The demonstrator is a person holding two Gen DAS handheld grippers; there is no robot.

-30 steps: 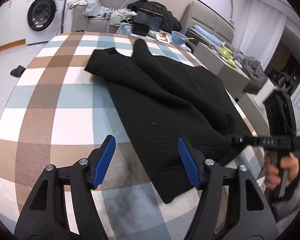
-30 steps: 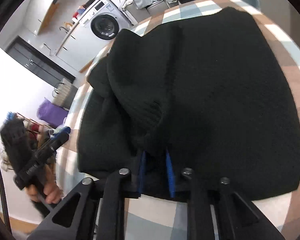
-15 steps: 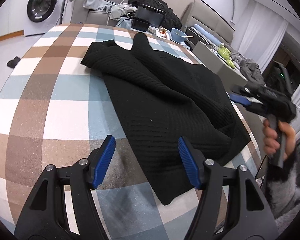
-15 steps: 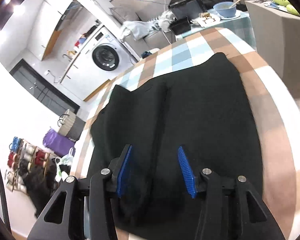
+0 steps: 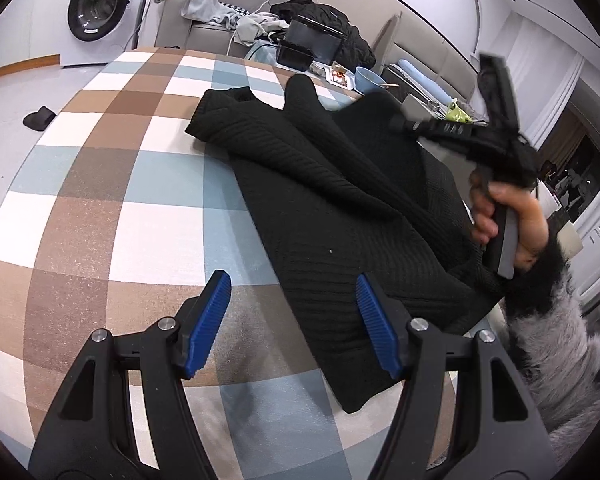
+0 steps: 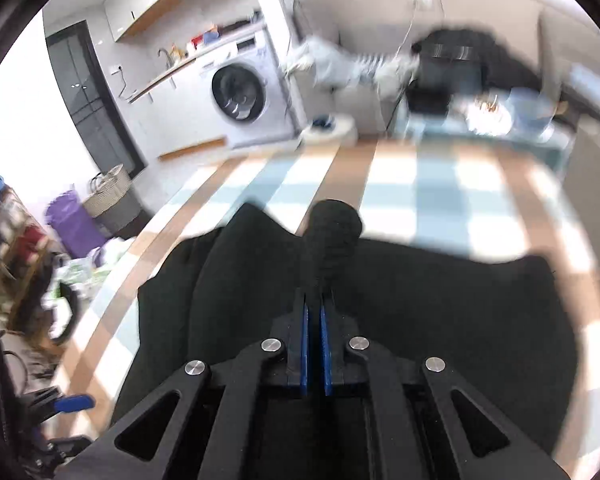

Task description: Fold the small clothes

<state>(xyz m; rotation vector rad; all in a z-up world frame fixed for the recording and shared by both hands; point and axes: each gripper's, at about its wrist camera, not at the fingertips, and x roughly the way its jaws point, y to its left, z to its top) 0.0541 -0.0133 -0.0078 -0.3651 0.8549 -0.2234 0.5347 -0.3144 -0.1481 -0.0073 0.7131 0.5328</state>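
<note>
R gripper (image 6: 314,312) fingers, just snapped closed (nothing between), are lifting off black sweater (image 5: 340,208); L gripper (image 5: 292,320) is hovering wide; sleeve fold placed.

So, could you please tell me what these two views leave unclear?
- Right wrist view: whether the right hand-held gripper pinches the black garment; dark cloth and blur hide it.
- Left wrist view: its tips, blurred.
- Garment's near edge: hidden behind both grippers.
- Food by the blue bowl: too small.
</note>
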